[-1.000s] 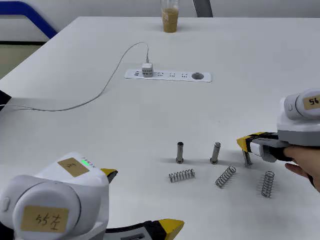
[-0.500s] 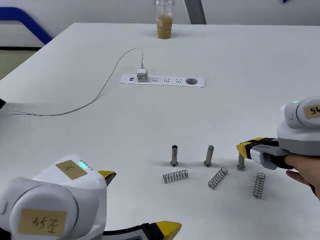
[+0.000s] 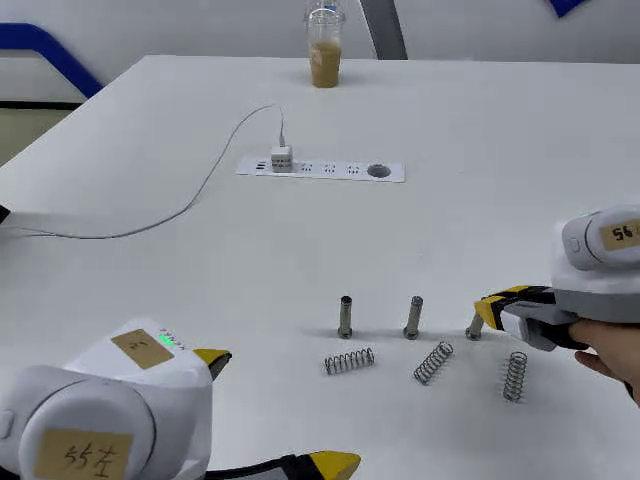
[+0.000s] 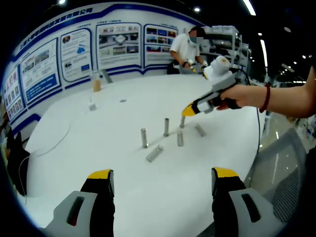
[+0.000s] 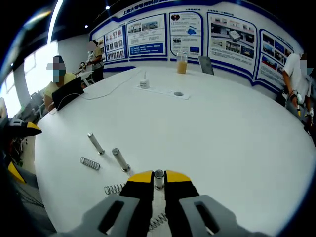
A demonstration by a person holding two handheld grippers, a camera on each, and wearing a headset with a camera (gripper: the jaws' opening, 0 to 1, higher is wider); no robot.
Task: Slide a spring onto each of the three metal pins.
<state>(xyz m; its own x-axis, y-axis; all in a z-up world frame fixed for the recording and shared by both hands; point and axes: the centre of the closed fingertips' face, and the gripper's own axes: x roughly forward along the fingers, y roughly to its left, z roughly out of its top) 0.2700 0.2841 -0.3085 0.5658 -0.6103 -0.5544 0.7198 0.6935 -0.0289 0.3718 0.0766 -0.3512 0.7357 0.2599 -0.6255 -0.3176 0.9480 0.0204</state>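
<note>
Three metal pins stand in a row on the white table: left pin (image 3: 345,316), middle pin (image 3: 413,316), right pin (image 3: 474,327). In front of them lie three loose springs: left spring (image 3: 349,361), middle spring (image 3: 432,362), right spring (image 3: 514,376). My right gripper (image 3: 485,308) comes in from the right, and its yellow tips cover the top of the right pin. In the right gripper view, that pin's head (image 5: 158,175) sits in the narrow gap between the jaws of the right gripper (image 5: 158,178). My left gripper (image 4: 160,177) is wide open, near the table's front left edge, well short of the pins.
A white power strip (image 3: 320,169) with a plugged-in charger and a cable trailing left lies mid-table. A cup of brown drink (image 3: 324,52) stands at the far edge. People stand beyond the table in both gripper views.
The head camera has shifted, so the whole scene sits lower and further left. My right gripper's tips have dropped lower onto the right pin. Springs and pins have stayed in place.
</note>
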